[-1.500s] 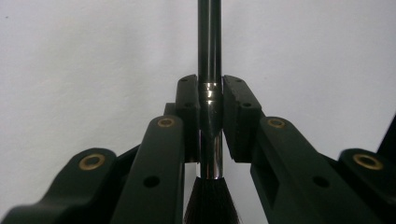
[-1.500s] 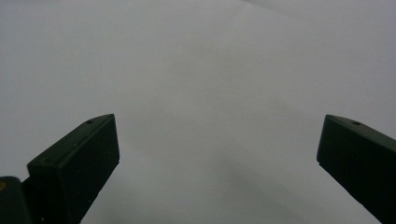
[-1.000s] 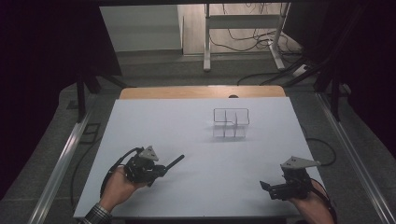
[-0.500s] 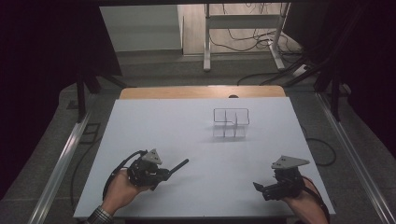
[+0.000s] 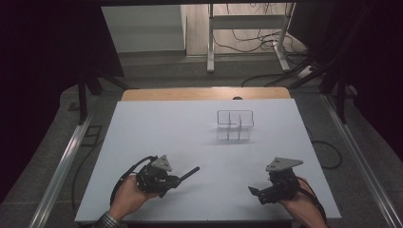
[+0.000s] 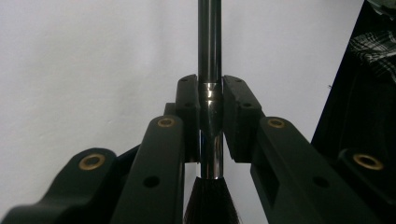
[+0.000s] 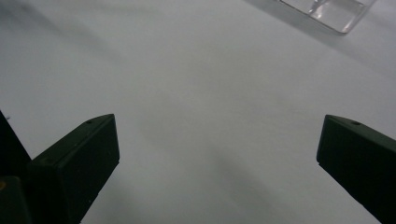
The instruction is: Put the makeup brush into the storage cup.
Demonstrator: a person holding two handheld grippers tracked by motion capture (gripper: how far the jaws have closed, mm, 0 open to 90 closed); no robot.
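Observation:
My left gripper (image 5: 173,180) rests low over the front left of the white table (image 5: 166,128), held by a hand. It is shut on a brush (image 5: 189,174) whose dark handle sticks out to the right and away. In the left gripper view my left gripper (image 6: 211,100) pinches the brush (image 6: 209,46) at its shiny metal collar, with dark bristles below the pads. My right gripper (image 5: 254,191) sits at the front right, pointing left. In its own view the right gripper (image 7: 217,144) stands wide open with bare table between the jaws.
A clear plastic organiser (image 5: 234,126) with several compartments stands right of centre toward the back; its corner (image 7: 327,9) shows at the top of the right gripper view. A wooden strip (image 5: 204,93) borders the far edge. Metal rails flank the table.
My right gripper has slid a little to the left along the front of the table. The left gripper and the brush have barely shifted.

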